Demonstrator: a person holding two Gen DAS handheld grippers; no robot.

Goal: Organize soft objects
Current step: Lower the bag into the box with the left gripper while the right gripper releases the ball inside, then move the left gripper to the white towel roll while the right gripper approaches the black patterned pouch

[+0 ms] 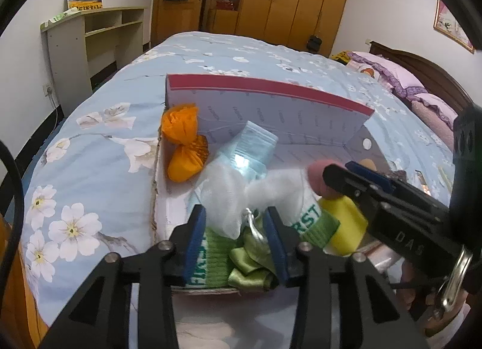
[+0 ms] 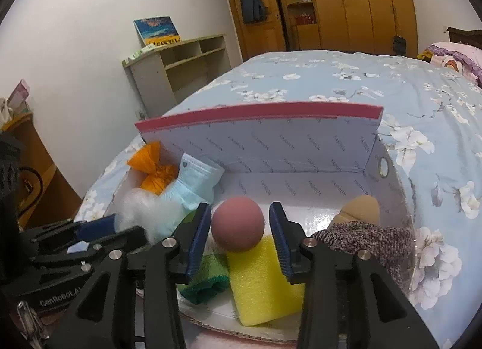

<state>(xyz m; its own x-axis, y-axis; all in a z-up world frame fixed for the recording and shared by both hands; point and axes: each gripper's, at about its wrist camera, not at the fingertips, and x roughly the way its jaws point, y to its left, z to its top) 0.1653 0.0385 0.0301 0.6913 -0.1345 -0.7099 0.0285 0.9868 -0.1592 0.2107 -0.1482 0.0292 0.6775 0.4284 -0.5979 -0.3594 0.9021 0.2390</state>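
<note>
Here, a bed under a pale blue flowered cover fills most of both views, and on its near end sits an open cardboard box with a pink-edged flap standing at its far side. The soft things lie inside it. At the right end a speckled knitted piece lies against the box's right wall, with a tan rounded thing just beyond it. In the near middle lies a yellow sponge, and a dusty pink ball rests on its far edge. A green and white knitted sock lies near the front, beside a crumpled green satin ribbon. Further left are a white tuft of stuffing, a light blue face mask and, at the far left corner, an orange tied cloth bundle. The left gripper hangs open over the ribbon and the tuft, its pads clear of both. The right gripper stands open around the pink ball, its pads just beside it and not pressing.
</note>
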